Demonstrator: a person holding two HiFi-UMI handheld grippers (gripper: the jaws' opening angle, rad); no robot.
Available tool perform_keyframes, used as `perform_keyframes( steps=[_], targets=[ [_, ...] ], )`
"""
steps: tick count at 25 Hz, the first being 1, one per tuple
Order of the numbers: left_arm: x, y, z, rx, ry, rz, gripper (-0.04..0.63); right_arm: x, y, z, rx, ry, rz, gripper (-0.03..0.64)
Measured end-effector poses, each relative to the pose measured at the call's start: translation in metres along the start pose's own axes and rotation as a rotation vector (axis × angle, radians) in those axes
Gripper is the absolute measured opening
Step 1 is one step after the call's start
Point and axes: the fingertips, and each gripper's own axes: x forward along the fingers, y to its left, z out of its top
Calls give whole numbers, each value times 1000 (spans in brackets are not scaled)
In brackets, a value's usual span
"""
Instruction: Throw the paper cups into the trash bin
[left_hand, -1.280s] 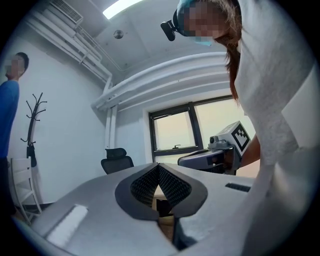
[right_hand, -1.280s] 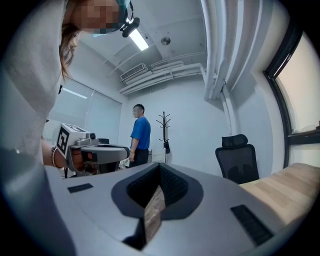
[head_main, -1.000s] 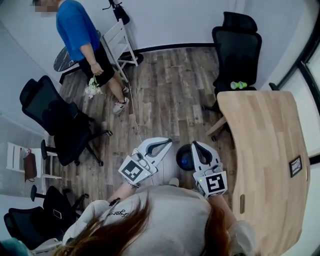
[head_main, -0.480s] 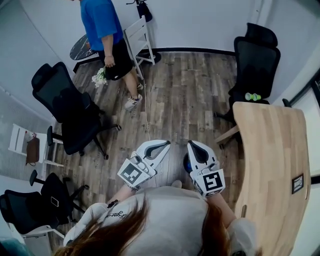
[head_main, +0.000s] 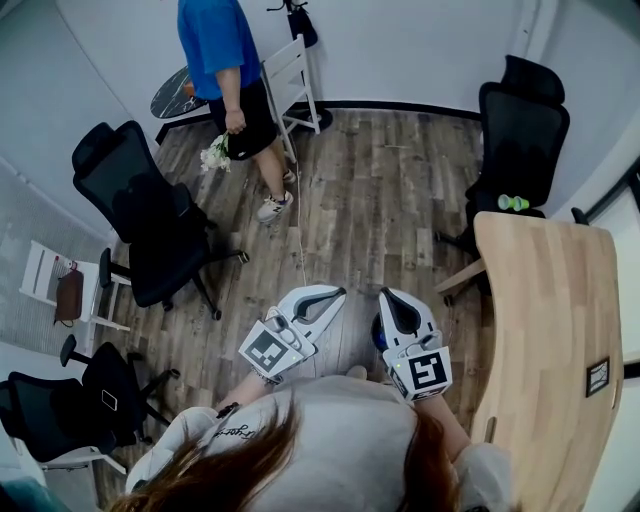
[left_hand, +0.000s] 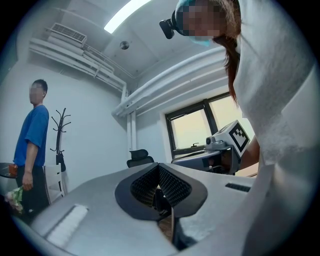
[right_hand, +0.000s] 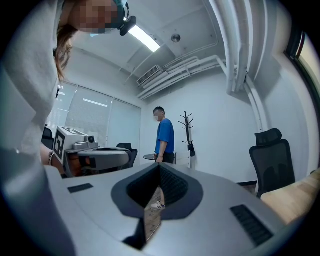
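Observation:
In the head view both grippers are held close in front of the person's body, over the wood floor. My left gripper (head_main: 337, 294) is shut, with nothing between its jaws. The right gripper (head_main: 386, 296) is shut and empty as well. A dark round trash bin (head_main: 376, 334) with blue inside stands on the floor below the right gripper, mostly hidden by it. Two small green cup-like things (head_main: 513, 203) lie on the seat of a black office chair (head_main: 520, 120) at the far right. Each gripper view looks out into the room over its own closed jaws.
A wooden table (head_main: 545, 330) fills the right side. A person in a blue shirt (head_main: 215, 40) holding white flowers (head_main: 216, 155) stands at the back left, by a white folding chair (head_main: 293, 75). Black office chairs (head_main: 140, 215) stand at the left.
The head view has swung, so the table and the far chair sit lower and further right. The person in blue has shifted right. Both grippers stay shut, close to the body.

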Motion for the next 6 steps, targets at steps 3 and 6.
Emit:
perform_keyframes(
  steps=[3,6],
  targets=[
    [3,0,1,0,-3,-4,2,-2,-3,-2,2,3,-6,9],
    [7,-1,1,6,-2,-12,2,-3,-7,-1,0,5,-11,9]
  ],
)
